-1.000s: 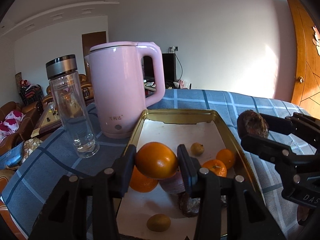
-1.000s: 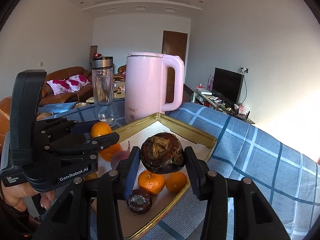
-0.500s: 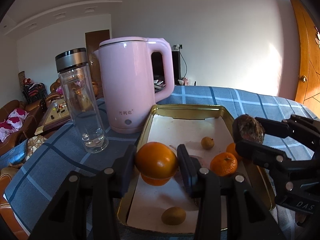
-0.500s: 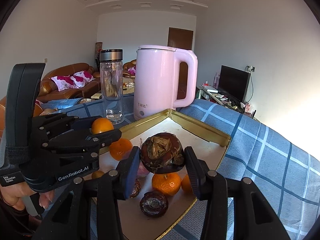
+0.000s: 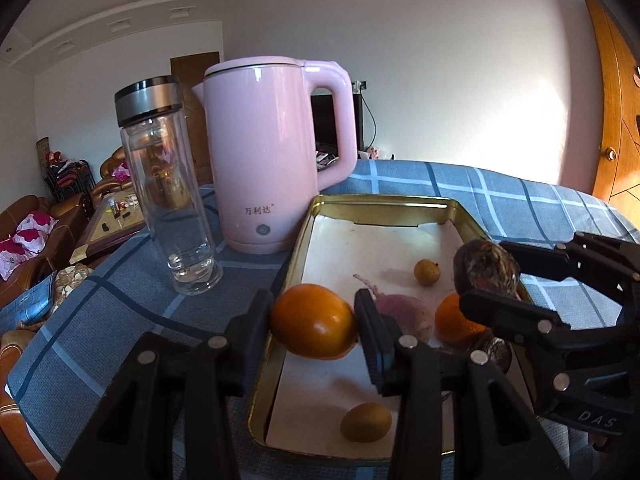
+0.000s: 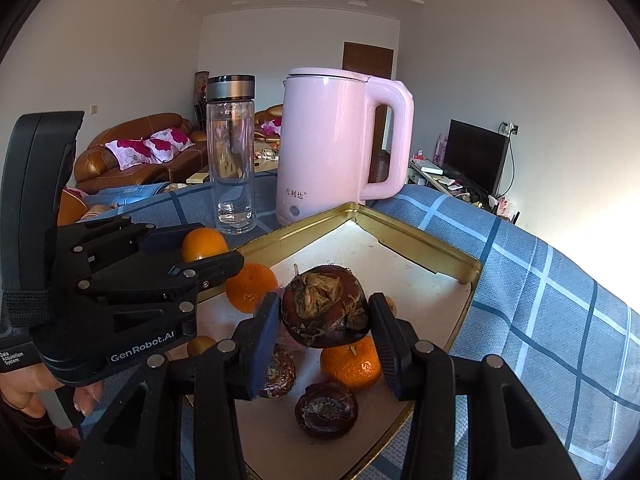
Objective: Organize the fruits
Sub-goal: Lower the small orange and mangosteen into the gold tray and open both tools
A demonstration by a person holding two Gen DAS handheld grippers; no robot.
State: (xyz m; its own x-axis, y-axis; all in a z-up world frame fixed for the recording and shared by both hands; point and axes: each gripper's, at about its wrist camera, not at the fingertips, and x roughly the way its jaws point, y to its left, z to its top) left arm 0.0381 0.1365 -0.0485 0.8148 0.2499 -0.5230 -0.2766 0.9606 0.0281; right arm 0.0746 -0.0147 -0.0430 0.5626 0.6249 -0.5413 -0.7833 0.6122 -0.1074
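Both grippers carry fruit above the gold-rimmed metal tray (image 5: 340,210).
Left gripper (image 5: 316,322) clamps a smooth orange (image 5: 314,320); right gripper (image 6: 324,316) clamps a dark, shrivelled round fruit (image 6: 324,310). Neither is set down yet, while several fruits lie loose in the tray; a pink kettle (image 5: 272,152) and glass bottle (image 5: 168,184) crowd its far-left side.
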